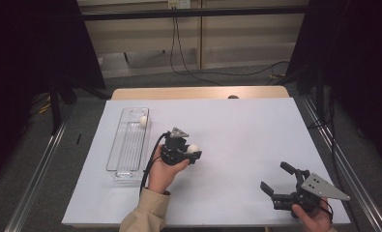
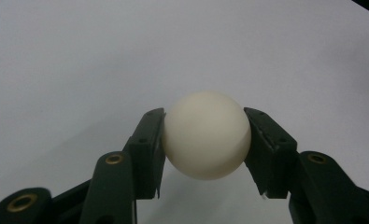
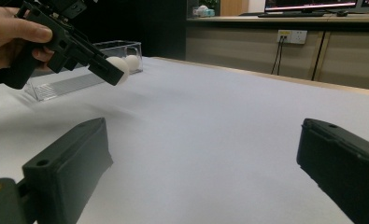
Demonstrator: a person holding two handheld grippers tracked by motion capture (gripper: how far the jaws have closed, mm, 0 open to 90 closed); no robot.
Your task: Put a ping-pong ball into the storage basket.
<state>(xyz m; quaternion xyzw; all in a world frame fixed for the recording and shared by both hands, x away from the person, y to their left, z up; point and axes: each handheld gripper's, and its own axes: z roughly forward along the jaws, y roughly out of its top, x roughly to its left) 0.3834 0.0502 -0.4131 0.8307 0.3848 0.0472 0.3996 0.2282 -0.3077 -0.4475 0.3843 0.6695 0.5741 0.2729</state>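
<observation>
High view: left gripper (image 1: pixel 194 153) held over the white table cover (image 1: pixel 237 140), left of centre, just right of the clear plastic tray (image 1: pixel 123 159). Left hand (image 1: pixel 163 173) wraps its body, tan sleeve (image 1: pixel 145 215) coming in from the bottom edge. Jaws clamped on a white ball (image 1: pixel 193 148), one jaw each side.

Left gripper view: same ball (image 2: pixel 205 135) pinched between the two black pads (image 2: pixel 147 149), pads touching it left and right at about mid-height, ball's top and front poking out past the jaw tips. Plain white cover behind it. Ball looks lifted off the cover, judging by the soft shadow under it, but contact is hard to rule out from this angle.

Second white ball (image 1: pixel 143 120) sits inside the tray at its far end, well apart from the held one. Tray lies lengthwise, near the cover's left edge.

Right gripper (image 1: pixel 275 180) low at the near right corner of the table, right hand (image 1: pixel 314 217) under it, grey three-cornered plate (image 1: pixel 324 187) on top. Jaws spread wide, nothing between them.

Right gripper view: both black jaws far apart, bare cover between them; left gripper (image 3: pixel 105 70) farther off at upper left with its ball (image 3: pixel 119 65), tray (image 3: pixel 79 77) and second ball (image 3: pixel 133 62) behind.
</observation>
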